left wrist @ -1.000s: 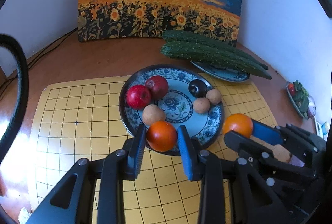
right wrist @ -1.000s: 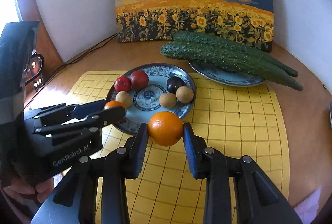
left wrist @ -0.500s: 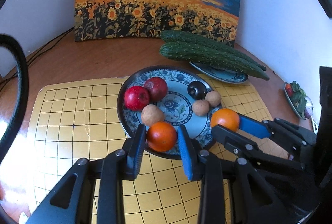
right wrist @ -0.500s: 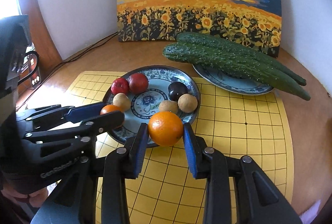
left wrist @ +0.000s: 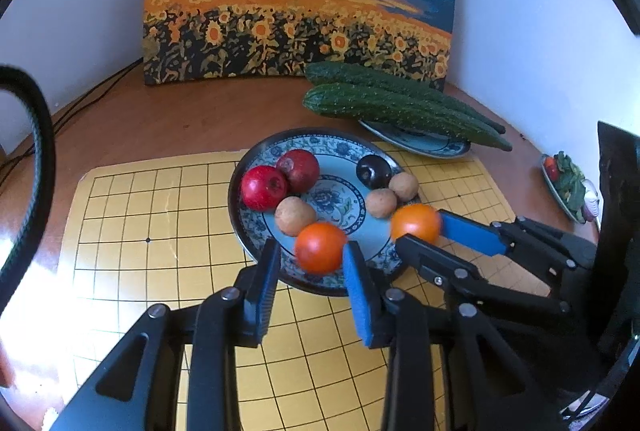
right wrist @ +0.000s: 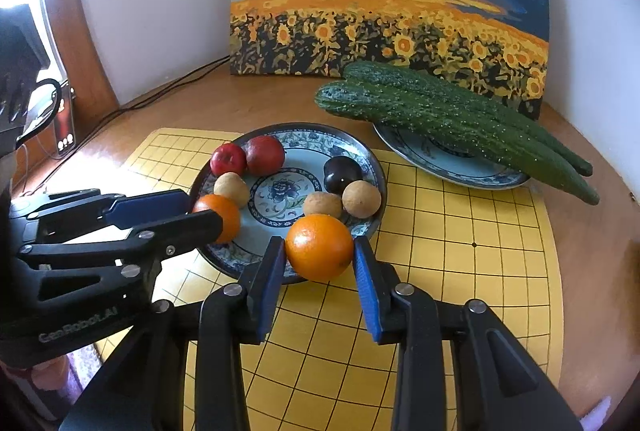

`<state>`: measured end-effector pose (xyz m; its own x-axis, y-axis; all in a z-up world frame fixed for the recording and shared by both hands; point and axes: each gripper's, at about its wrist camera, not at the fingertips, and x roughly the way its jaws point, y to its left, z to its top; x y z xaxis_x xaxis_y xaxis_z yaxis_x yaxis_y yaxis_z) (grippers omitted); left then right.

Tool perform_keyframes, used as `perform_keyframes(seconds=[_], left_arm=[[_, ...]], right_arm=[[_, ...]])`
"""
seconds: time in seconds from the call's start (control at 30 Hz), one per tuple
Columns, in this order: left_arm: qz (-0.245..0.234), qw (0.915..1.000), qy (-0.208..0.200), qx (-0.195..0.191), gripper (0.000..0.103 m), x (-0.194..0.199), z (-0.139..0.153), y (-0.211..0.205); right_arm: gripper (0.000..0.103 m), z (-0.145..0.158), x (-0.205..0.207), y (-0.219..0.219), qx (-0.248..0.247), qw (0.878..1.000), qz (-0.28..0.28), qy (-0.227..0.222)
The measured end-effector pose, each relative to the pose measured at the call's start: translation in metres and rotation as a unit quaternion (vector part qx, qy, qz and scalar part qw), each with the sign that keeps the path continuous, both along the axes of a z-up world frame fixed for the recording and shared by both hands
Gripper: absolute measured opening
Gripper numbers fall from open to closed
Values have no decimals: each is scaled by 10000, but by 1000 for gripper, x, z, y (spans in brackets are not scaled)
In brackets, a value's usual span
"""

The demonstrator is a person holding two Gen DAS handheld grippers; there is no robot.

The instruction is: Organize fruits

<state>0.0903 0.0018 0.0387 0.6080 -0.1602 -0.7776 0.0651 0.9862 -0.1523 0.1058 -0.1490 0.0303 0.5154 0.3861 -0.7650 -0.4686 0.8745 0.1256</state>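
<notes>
While both claws hover at the near rim of the patterned plate [right wrist: 372, 167], the left gripper [left wrist: 310, 261] is clenched on a reddish orange [left wrist: 320, 247] and the right gripper [right wrist: 320, 251] on a paler orange [right wrist: 319, 246]. Placing step, I judge: lower each into bare plate, then release. Farther in: apples [left wrist: 264, 187], small brown fruits [right wrist: 362, 199], dark plum [right wrist: 342, 168]. Cucumbers [right wrist: 440, 115] beyond.

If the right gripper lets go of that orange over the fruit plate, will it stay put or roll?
The orange is round and smooth, so it will probably roll. The plate has a raised rim that would likely stop it. It might nudge the small brown fruits just behind it.
</notes>
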Motion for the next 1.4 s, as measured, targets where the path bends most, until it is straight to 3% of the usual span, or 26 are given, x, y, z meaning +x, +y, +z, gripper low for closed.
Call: perform_keyframes(seconds=[0.17,0.37,0.63,1.4], left_arm=[[-33,9999,23,-132,38,-4,3,2],[2,10000,9,11,44,-15,4,0],[445,9987,7,250,54,-31,2,2],[674,9955,267,605,60,-31,-28,-5]], right_arm=[[41,5,-5,-3,-22,10000,-70,-61],[45,8,-16,-6,-140,9998,-129,5],[56,9,-34,-13,-61,9996,-254,82],[58,-21,-33,-19,-239,9970,-674,283]])
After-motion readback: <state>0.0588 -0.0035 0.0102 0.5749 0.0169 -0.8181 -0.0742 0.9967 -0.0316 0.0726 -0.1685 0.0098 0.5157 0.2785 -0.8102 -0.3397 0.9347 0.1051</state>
